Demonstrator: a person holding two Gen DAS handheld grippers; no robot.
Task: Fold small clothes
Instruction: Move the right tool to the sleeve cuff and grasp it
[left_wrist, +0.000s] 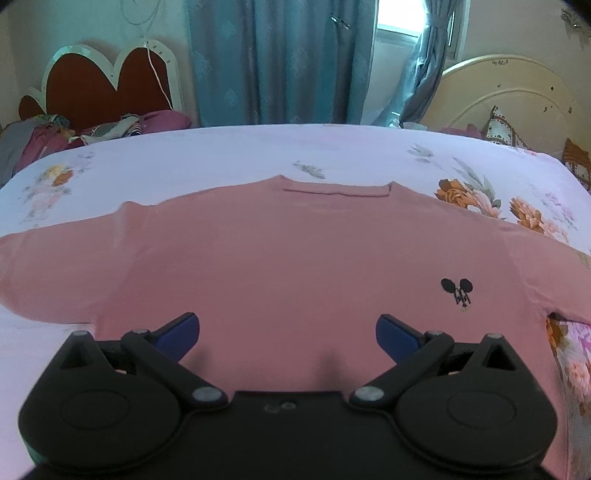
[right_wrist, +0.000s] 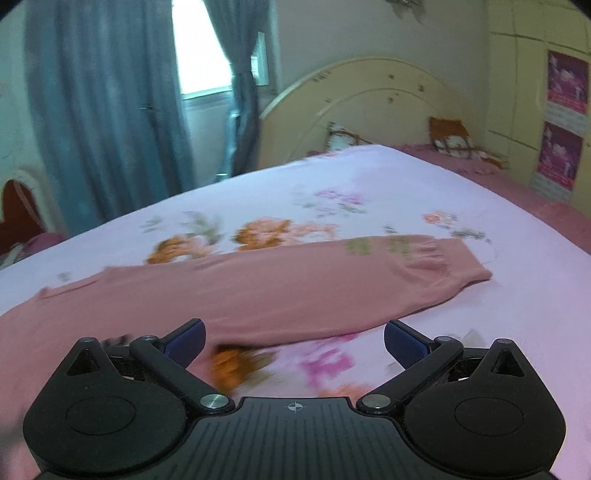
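Beyond the spread-fingered right gripper (right_wrist: 294, 341), the pink top's sleeve (right_wrist: 332, 284) stretches rightward across the bed; the left gripper (left_wrist: 287, 338), equally spread and empty, hovers over the top's body (left_wrist: 277, 258).

The shirt (left_wrist: 295, 251) lies flat on the bed (left_wrist: 221, 155), headboard (left_wrist: 509, 99) behind.

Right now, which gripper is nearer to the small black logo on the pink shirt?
Left. The left gripper hovers over the shirt's body near the logo; the right gripper faces the sleeve.
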